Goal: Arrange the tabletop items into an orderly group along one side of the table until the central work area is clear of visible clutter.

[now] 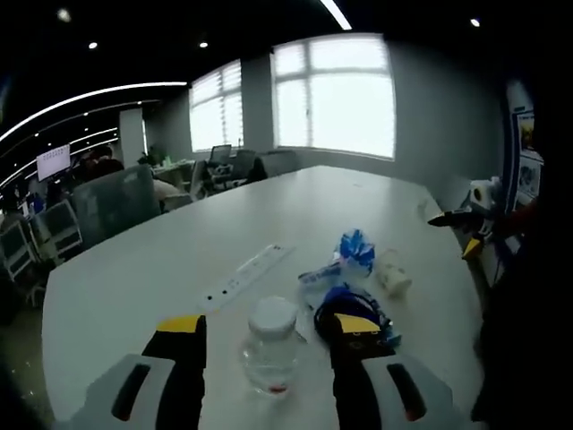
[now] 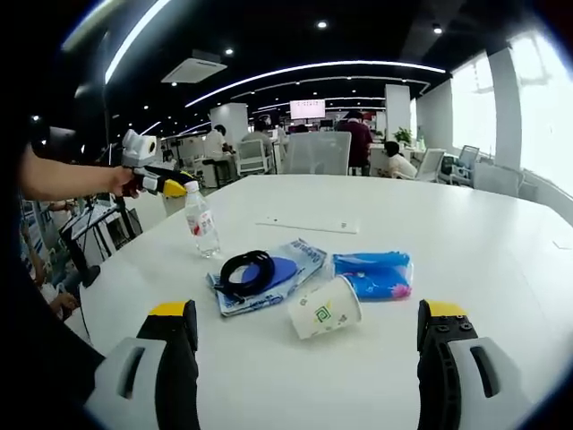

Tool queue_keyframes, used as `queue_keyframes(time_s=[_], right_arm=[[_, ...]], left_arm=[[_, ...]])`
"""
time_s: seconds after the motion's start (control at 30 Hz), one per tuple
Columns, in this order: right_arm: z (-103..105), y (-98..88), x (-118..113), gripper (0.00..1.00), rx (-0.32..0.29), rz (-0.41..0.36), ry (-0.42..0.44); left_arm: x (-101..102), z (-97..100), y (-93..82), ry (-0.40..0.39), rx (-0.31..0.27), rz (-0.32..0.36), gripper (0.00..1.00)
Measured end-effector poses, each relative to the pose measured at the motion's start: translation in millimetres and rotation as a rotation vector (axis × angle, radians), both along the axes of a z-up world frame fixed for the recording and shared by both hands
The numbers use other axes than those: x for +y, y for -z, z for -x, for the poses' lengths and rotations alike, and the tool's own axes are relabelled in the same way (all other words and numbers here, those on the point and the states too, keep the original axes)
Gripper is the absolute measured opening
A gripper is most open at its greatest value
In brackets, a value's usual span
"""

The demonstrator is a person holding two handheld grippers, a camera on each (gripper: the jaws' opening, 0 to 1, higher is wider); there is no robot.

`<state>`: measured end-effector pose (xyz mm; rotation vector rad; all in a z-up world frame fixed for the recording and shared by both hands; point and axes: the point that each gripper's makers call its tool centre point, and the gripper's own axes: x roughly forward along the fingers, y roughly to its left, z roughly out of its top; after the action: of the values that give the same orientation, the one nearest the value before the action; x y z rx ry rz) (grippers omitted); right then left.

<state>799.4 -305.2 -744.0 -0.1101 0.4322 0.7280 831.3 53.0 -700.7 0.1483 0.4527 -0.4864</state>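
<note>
A clear water bottle (image 1: 270,354) with a white cap stands upright between the wide jaws of my left gripper (image 1: 269,324), which is open; whether they touch it I cannot tell. Behind it a black cable coil (image 1: 349,309) lies on a blue packet. Farther off are a blue tissue pack (image 1: 356,251), a tipped paper cup (image 1: 392,273) and a white power strip (image 1: 243,276). My right gripper (image 2: 309,311) is open, low over the table, with the cup (image 2: 324,306) lying just ahead between its jaws. The tissue pack (image 2: 374,273), coil (image 2: 246,269), bottle (image 2: 201,219) and left gripper (image 2: 170,185) lie beyond.
The big white table (image 2: 501,260) stretches bare behind the items, with the power strip (image 2: 309,224) near its middle. A person's forearm (image 2: 63,179) holds the left gripper at the table's edge. Office chairs (image 2: 318,152), desks and people fill the room behind.
</note>
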Motion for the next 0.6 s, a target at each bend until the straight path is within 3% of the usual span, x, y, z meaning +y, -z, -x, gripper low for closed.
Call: queue_keyframes(time_s=[0.2, 0.6], right_arm=[[-2.7, -3.6, 0.0, 1.0, 0.005, -0.023, -0.024], [-11.1, -6.0, -5.2, 1.0, 0.033, -0.065, -0.07]], left_arm=[[2.7, 22.7, -0.1, -0.047, 0.013, 0.027, 0.65], [-25.9, 79.2, 0.5, -0.119, 0.016, 0.052, 0.77]])
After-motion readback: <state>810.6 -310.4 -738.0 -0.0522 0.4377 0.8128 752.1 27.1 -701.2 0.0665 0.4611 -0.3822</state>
